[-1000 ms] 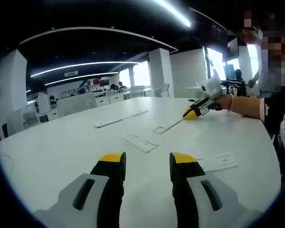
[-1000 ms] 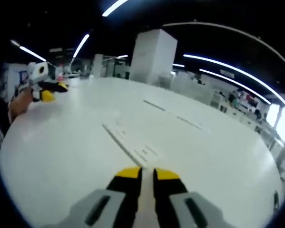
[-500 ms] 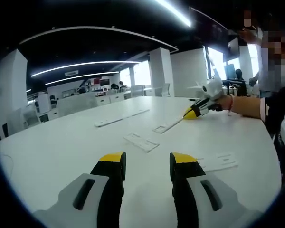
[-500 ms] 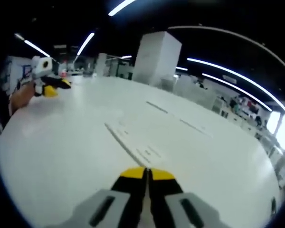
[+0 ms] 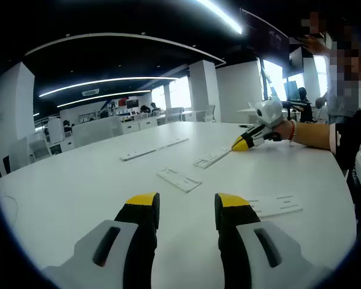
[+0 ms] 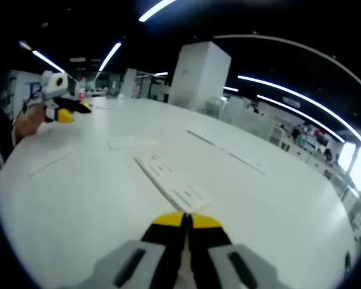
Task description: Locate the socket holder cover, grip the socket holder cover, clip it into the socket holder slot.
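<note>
A white table (image 5: 72,186) holds several flat white socket strips. Left gripper view counts five: a long strip (image 5: 153,149), a holder (image 5: 212,158), a cover (image 5: 178,179) and two pieces (image 5: 275,205) near its right jaw. The left gripper (image 5: 186,208) is spread, empty. The right gripper (image 6: 185,220), pinched together on nothing, points at the holder.

left gripper view: low over white table (image 5: 78,180), facing across | right gripper view: low, opposing | shared: tabletop
</note>
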`<state>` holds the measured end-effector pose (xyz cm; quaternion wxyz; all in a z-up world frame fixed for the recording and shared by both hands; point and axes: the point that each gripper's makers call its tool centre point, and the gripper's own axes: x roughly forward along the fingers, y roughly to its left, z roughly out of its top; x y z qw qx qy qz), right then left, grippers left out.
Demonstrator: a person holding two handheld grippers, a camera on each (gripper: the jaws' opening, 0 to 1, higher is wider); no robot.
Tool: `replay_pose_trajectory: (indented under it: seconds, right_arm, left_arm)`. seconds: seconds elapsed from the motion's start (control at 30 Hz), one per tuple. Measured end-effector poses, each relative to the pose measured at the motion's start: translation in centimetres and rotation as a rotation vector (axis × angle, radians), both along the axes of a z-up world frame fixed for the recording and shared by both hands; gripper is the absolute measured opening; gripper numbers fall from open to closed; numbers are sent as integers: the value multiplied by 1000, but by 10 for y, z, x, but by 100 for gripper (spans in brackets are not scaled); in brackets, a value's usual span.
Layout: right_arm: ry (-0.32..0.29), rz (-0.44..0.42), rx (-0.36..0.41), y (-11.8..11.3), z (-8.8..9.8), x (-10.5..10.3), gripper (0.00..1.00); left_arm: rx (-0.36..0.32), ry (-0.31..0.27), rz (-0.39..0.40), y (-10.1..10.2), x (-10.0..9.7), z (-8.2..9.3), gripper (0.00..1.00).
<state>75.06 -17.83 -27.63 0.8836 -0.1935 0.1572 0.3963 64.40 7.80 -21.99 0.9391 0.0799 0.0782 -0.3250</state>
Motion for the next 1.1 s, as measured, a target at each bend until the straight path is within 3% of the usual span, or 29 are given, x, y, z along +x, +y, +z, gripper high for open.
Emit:
replay_pose_trajectory:
  seconds: [1.1]
  right_arm:
    - [-32,8,-5,8,-1,-6,5]
  left_arm:
    - [3,2,2,-2,-1,-2,38]
